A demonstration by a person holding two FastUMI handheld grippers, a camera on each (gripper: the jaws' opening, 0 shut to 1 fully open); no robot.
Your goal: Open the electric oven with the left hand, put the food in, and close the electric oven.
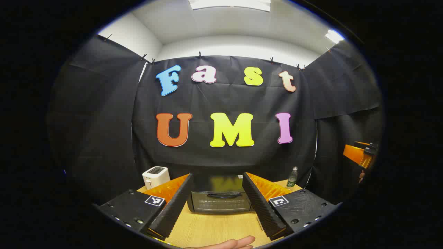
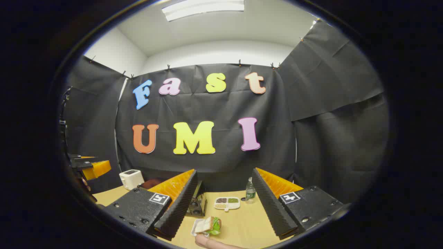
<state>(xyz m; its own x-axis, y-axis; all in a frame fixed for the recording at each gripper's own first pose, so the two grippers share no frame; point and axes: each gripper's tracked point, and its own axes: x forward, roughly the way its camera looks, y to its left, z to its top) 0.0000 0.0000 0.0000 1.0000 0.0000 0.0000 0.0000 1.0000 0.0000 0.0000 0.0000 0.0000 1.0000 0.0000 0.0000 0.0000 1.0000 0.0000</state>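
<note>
1. Facing the electric oven [image 1: 221, 200] head-on, the left hand-held gripper [image 1: 217, 214] has its fingers spread wide and holds nothing; the oven sits shut at the far side of the surface [image 1: 214, 228], its door handle [image 1: 224, 195] framed between the fingers but well apart from them. Judged from this, a misaligned approach could close the fingers beside the handle, not around it.
2. Pulling on the handle could drag the whole oven forward, since it looks light and nothing braces it.
3. The right hand-held gripper [image 2: 221, 212] is likewise spread and empty. The food, a sandwich [image 2: 208, 224] with green leaf on a small white tray [image 2: 197, 226], lies on the surface just below its fingers, next to a person's finger [image 2: 207, 242]. A pinch on the soft bread could squash it or spill the filling; a grip on the tray rim could tip it.
4. A bottle [image 2: 250, 193] and a divided dish [image 2: 226, 203] stand near the oven's side; a wide sweep with the food could knock them.
5. A toaster [image 1: 155, 176] sits left of the oven, near enough for a swinging left arm to clip.
</note>
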